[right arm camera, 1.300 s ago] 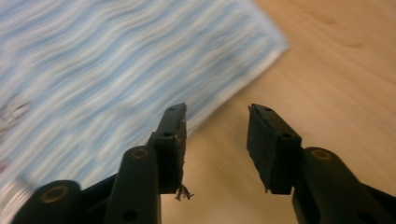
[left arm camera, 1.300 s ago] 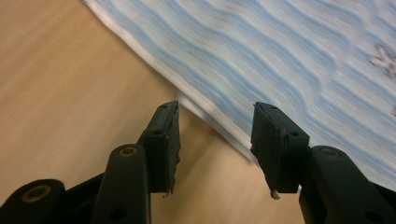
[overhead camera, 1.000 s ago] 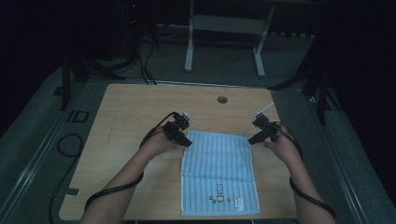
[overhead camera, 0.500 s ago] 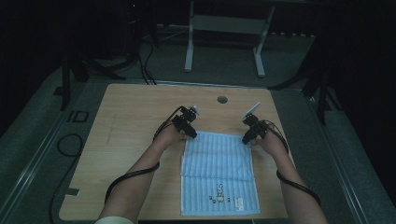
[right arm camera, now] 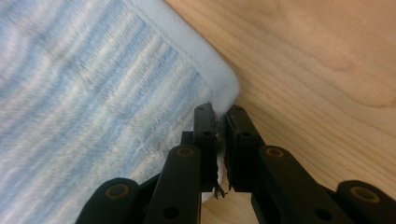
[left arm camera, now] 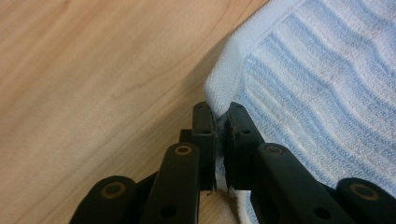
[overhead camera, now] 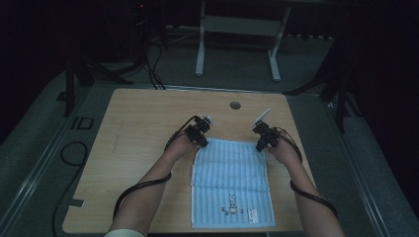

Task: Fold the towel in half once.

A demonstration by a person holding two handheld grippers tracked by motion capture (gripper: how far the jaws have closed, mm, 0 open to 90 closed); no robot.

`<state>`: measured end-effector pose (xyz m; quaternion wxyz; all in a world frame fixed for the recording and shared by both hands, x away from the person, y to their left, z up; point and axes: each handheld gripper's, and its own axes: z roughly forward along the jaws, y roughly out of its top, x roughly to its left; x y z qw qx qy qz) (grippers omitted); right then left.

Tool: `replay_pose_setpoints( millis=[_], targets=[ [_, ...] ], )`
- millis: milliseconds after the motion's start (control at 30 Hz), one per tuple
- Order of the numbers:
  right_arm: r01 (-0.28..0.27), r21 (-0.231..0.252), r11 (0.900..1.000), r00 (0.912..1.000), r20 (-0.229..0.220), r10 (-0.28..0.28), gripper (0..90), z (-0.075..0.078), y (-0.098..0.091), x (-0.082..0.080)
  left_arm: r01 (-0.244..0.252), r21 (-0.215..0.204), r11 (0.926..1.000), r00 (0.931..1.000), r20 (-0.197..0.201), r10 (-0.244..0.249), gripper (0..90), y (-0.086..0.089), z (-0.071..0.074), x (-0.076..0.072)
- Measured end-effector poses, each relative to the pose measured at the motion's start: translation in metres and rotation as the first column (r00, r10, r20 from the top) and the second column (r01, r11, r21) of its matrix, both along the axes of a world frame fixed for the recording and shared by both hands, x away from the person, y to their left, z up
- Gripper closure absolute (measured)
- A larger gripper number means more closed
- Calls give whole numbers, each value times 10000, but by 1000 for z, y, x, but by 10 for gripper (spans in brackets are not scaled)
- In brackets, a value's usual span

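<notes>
At the towel's (overhead camera: pixel 231 180) far edge, both tools have a corner: left tool (left arm camera: pixel 220 122) pinched nearly closed on the far-left corner, right tool (right arm camera: pixel 219 121) the same on the far-right. Towel lies flat on the tabletop (overhead camera: pixel 133 148), near edge toward the person, a crease across its middle. Looks like a fold or drag step. Best to move both corners level and together so the cloth doesn't skew or slip from the shallow bites. Cable hole (overhead camera: pixel 235 105) sits beyond the towel, clear. Trailing cables (overhead camera: pixel 133 190) run beside it, possible snag.
</notes>
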<state>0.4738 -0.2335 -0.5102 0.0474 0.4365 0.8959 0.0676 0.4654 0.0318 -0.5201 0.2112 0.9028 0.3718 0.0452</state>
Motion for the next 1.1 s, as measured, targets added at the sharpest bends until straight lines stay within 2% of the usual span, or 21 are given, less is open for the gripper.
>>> replay_pose_setpoints(
  millis=[167,200,233,300,333,367,400,433,467,500,567,667,700,800,833,867,933,967,1000,1033,1100],
  targets=[
    [-12,368,9993,9990,449,-4,842,18,-1,0,39,-517,9987,9995,317,-23,843,4,20,-2],
    [-96,495,9987,9978,666,63,842,30,-1,0,75,-739,9972,9988,479,-40,844,7,31,-3],
    [-145,511,9986,9968,794,104,842,35,0,0,75,-739,9972,9988,479,-40,843,7,31,-3],
    [-158,630,9979,9947,1020,93,842,49,1,3,64,-820,9966,9972,750,-3,843,9,44,-3],
    [-56,755,9971,9932,1163,-33,842,57,0,5,-49,-951,9955,9954,948,140,842,12,59,-3],
    [-56,755,9971,9932,1163,-33,842,57,0,5,-49,-951,9955,9954,948,140,843,12,59,-3],
    [-42,930,9957,9893,1457,-94,842,74,0,8,-74,-1087,9940,9924,1210,206,843,16,76,-2],
    [-27,986,9951,9869,1610,-133,842,82,-1,9,-74,-1087,9940,9924,1210,206,842,16,76,-2],
    [-37,1048,9945,9841,1769,-149,841,91,-1,10,-75,-1122,9937,9887,1479,242,843,19,93,-1],
    [-37,1048,9945,9841,1769,-149,841,91,-1,10,-75,-1122,9937,9887,1479,242,842,19,93,-1],
    [-28,1188,9929,9735,2275,-245,841,117,0,13,-94,-1091,9940,9801,1962,308,842,23,120,-1],
    [-78,1233,9923,9614,2737,-264,840,141,0,14,-190,-1140,9933,9694,2411,462,842,26,144,-3],
    [-78,1233,9923,9614,2737,-264,840,141,0,14,-190,-1140,9933,9694,2411,462,842,26,144,-3],
    [-254,1161,9929,9400,3407,-158,840,169,4,14,-326,-1246,9917,9580,2789,665,842,31,168,-6],
    [-254,1161,9929,9400,3407,-158,840,169,4,14,-326,-1246,9917,9580,2789,665,841,31,168,-6],
    [-360,1248,9915,9287,3707,-129,839,181,4,14,-328,-1304,9909,9536,2927,701,841,33,175,-10],
    [-440,1345,9899,9135,4066,-147,839,192,4,9,-259,-1413,9896,9538,2931,668,841,35,178,-12],
    [-440,1345,9899,9135,4066,-147,839,192,4,9,-161,-1482,9888,9534,2958,599,841,36,180,-15],
    [-669,1522,9861,9037,4282,-48,837,198,3,0,-96,-1620,9867,9475,3138,608,841,39,182,-22],
    [-730,1483,9862,8964,4432,-3,837,200,3,-4,20,-1789,9839,9495,3091,543,841,41,182,-26],
    [-981,1447,9846,8912,4531,222,836,199,3,-16,108,-1791,9838,9466,3188,476,841,42,182,-32]
  ],
)
